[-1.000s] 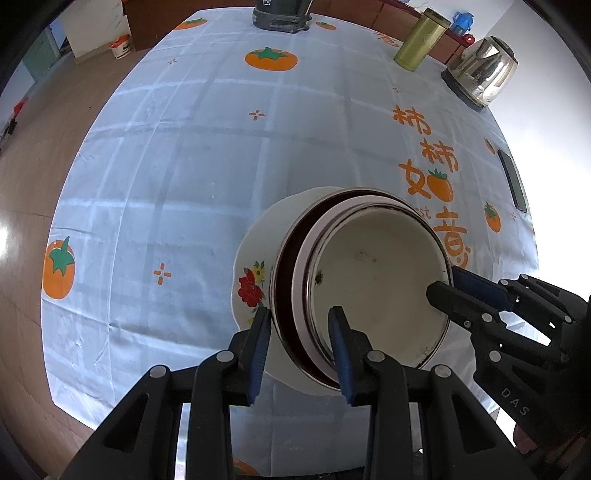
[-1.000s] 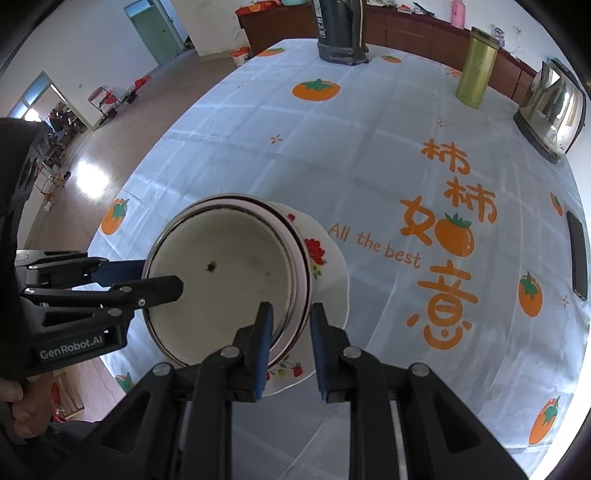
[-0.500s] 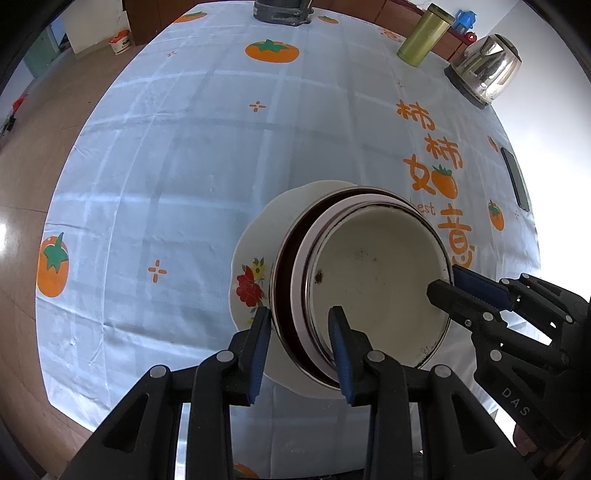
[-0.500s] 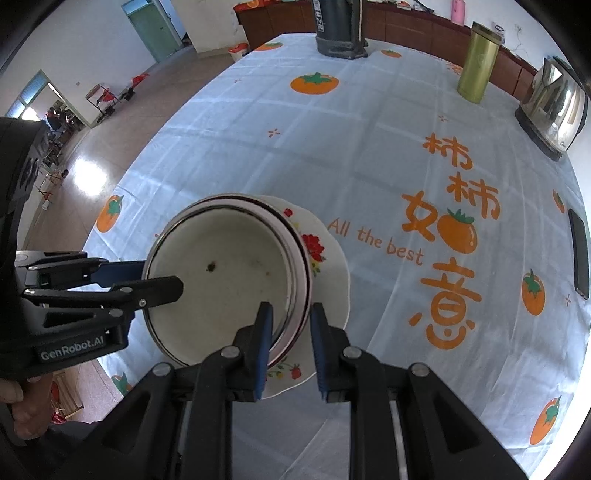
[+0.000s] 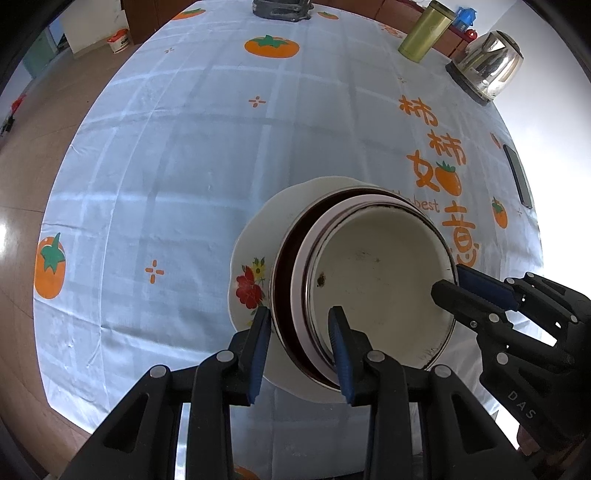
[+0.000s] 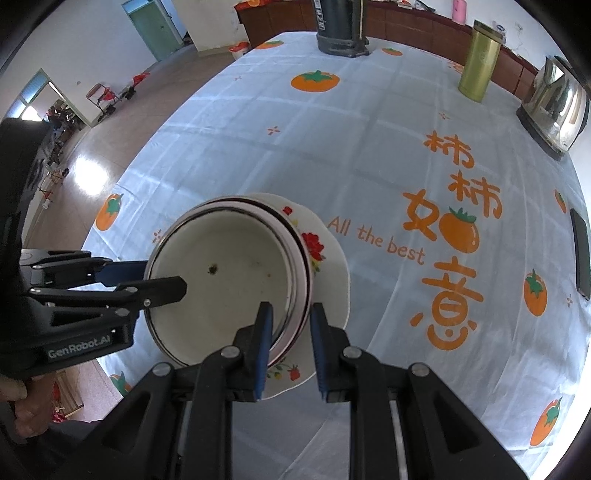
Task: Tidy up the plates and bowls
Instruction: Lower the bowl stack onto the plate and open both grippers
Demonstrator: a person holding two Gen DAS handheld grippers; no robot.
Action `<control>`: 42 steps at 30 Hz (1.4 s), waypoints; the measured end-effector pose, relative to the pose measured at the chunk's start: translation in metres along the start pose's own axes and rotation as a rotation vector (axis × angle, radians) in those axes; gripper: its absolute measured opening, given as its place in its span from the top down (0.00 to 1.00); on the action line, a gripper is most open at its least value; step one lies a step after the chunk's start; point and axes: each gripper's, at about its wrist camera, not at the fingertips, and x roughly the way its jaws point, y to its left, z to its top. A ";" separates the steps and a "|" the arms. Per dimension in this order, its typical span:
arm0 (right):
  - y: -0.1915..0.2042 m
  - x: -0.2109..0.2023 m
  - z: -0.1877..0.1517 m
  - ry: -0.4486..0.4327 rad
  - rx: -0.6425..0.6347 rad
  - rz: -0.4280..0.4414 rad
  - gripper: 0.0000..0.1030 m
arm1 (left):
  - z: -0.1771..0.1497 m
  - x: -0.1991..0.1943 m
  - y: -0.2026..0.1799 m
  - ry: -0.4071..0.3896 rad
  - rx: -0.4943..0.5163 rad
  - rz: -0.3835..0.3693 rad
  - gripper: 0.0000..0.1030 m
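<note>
**Stack built and gripped from both sides; it has yet to go anywhere**

Your sorting looks close to finished. A cream enamel bowl [image 5: 380,295] sits nested in a pink bowl [image 5: 301,295] and a dark-rimmed bowl [image 5: 281,291], and all three rest on the flowered plate [image 5: 255,266]. No other plate or bowl shows loose on the bench [image 5: 184,166], so what remains, by my reading, is to carry or settle this stack where you want it and then let go.

Your left hand-held gripper [image 5: 301,332] straddles the nested rims on its side of the stack, one jaw outside the dark-rimmed bowl and one inside the cream one, closed onto them. Your right hand-held gripper [image 6: 290,328] does the same on the opposite side at a narrower gap, clamped on the rims. Whether the plate has lifted clear of the cloth I cannot tell.

The stack lies toward the bench's near edge, beside the orange lettering. The bench wears a pale blue tablecloth [image 6: 332,147] printed with persimmons. At the far edge stand a dark appliance base [image 6: 341,33], a green-gold tumbler [image 6: 478,62] and a steel kettle [image 6: 554,107]; a phone [image 6: 580,254] lies by the right edge. Beyond are a tiled floor, a green door [image 6: 155,29] and wooden cabinets along the wall.
</note>
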 end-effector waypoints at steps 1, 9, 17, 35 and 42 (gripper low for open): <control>0.000 0.000 0.000 0.000 -0.002 -0.001 0.80 | 0.000 0.000 0.000 0.000 0.000 -0.001 0.66; 0.001 0.000 0.001 0.000 -0.002 -0.002 0.80 | 0.000 0.001 0.000 -0.004 -0.003 -0.007 0.66; 0.001 0.001 -0.001 -0.008 -0.003 -0.004 0.80 | 0.001 -0.001 0.002 -0.002 -0.005 -0.021 0.66; 0.002 -0.025 -0.012 -0.096 0.018 -0.020 0.53 | -0.012 -0.031 -0.015 -0.101 0.054 0.031 0.61; 0.008 -0.077 -0.025 -0.351 -0.010 -0.162 0.51 | -0.020 -0.067 -0.036 -0.313 0.149 0.121 0.60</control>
